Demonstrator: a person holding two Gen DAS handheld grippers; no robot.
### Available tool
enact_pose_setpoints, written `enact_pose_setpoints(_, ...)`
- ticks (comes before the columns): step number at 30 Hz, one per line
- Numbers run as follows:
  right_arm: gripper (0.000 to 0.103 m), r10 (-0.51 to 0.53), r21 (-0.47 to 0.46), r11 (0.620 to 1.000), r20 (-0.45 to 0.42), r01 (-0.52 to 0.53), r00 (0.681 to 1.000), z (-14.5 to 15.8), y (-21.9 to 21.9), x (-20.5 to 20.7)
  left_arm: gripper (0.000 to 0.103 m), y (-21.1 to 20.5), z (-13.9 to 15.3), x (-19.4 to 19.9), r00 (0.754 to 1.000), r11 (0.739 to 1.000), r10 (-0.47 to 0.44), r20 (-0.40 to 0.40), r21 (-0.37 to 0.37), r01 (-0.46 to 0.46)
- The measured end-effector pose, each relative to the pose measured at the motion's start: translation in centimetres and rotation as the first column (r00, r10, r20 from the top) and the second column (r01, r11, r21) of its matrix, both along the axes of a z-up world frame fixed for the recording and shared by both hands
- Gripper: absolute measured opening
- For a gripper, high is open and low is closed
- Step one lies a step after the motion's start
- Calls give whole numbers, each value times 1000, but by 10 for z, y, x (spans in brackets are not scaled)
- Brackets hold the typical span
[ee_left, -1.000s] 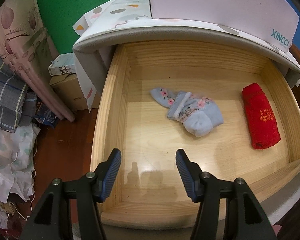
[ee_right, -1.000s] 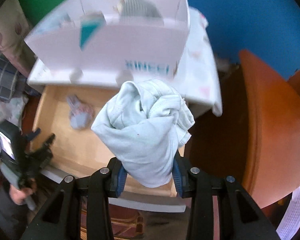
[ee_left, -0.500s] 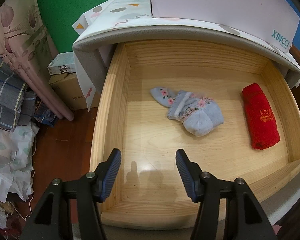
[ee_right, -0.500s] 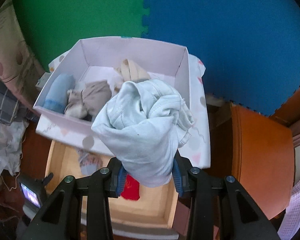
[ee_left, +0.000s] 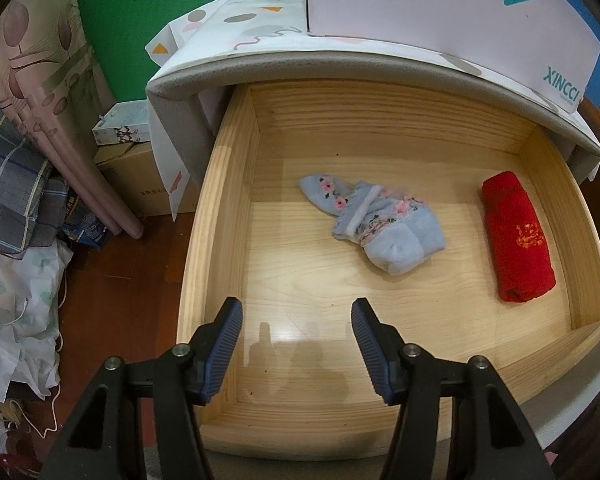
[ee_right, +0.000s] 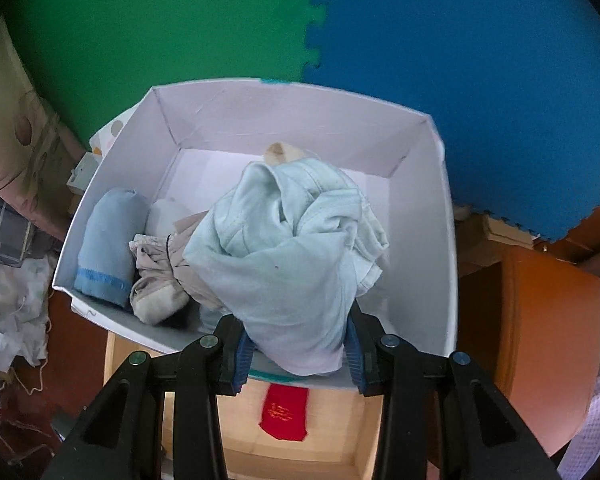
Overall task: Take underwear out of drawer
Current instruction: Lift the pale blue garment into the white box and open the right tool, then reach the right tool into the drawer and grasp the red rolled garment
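Since a second ago the right gripper (ee_right: pixel 298 354) has carried the pale blue underwear (ee_right: pixel 288 256) up from the drawer (ee_left: pixel 220 208) to above the white box (ee_right: pixel 420 220), jaws clamped on it. Left gripper (ee_left: pixel 297 344) hangs open. Loose folds at 3 o'clock could snag the wall.

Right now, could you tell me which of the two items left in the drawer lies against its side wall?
The red roll, lying along the drawer's right wall; the floral blue bundle sits mid-floor, clear of every wall.
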State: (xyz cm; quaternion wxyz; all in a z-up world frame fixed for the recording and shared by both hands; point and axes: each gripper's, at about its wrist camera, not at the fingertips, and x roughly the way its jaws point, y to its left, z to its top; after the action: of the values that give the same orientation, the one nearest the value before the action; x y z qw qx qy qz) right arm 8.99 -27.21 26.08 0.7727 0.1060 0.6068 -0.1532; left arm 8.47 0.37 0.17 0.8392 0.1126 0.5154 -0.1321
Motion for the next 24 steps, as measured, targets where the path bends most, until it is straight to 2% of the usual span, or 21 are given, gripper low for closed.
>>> enact_pose_setpoints(10,44,-3,49,999,-52,6,999,-38,11,8,58,0,0,1,1000,1000,4,1,-8,-4)
enact_pose_setpoints(14,49,-6,52,999,-40,8,999,-33,10,4,58,0,0,1,1000,1000,4,2,-9,-4)
enact_pose_setpoints(18,63,-12,51,999,0,12,1000,-16,7,-6,58,0,1,1,1000,1000,4,2,-8,-4)
enact_pose_setpoints(24,64,15,44,999,32,-16,999,8,11,-31,58,0,1,0,1000,1000,4,3,-8,-4)
